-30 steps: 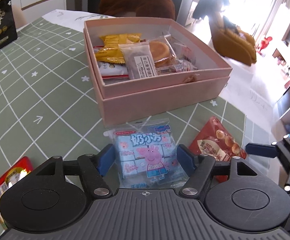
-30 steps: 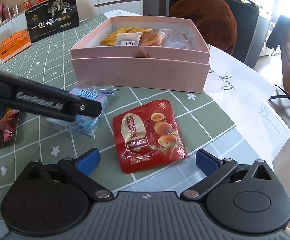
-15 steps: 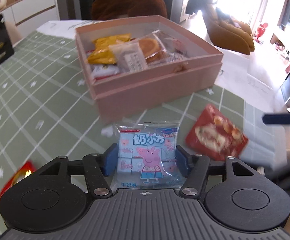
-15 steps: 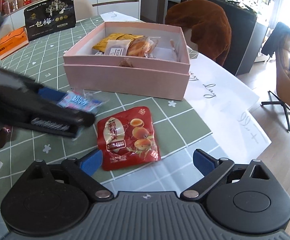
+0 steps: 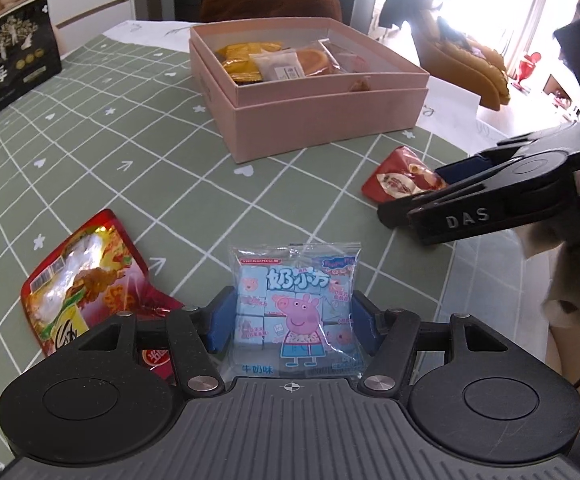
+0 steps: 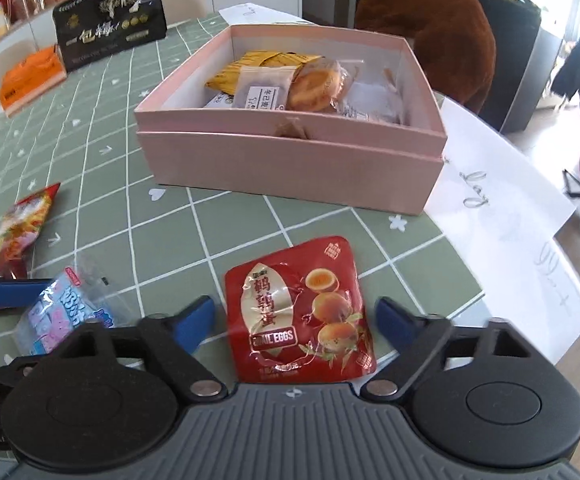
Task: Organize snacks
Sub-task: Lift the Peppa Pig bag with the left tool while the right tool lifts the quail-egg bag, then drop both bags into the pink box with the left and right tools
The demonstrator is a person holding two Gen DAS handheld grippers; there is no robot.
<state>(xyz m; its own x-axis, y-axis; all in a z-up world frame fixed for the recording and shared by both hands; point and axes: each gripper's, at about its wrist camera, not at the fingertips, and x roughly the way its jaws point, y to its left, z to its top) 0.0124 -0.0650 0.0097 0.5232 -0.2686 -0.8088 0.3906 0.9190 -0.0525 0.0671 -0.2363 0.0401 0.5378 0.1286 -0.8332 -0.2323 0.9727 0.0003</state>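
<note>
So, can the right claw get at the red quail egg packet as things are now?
Probably yes. The red quail egg packet lies flat between the fingers of the right claw, which have just been closing around it, with nothing over it. The left claw is busy at the blue milk-candy bag.

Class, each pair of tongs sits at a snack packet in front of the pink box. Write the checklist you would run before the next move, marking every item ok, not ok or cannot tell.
1. Hold of left tongs on blue milk-candy bag: ok; the jaws have just closed onto its sides.
2. Hold of right tongs on red quail-egg packet: not ok; the jaws have just been closing around it, pads not yet pressing.
3. Top of pink box open: ok.
4. Free floor inside the box: cannot tell; its near wall hides it.
5. Both tongs clear of each other: ok.
</note>
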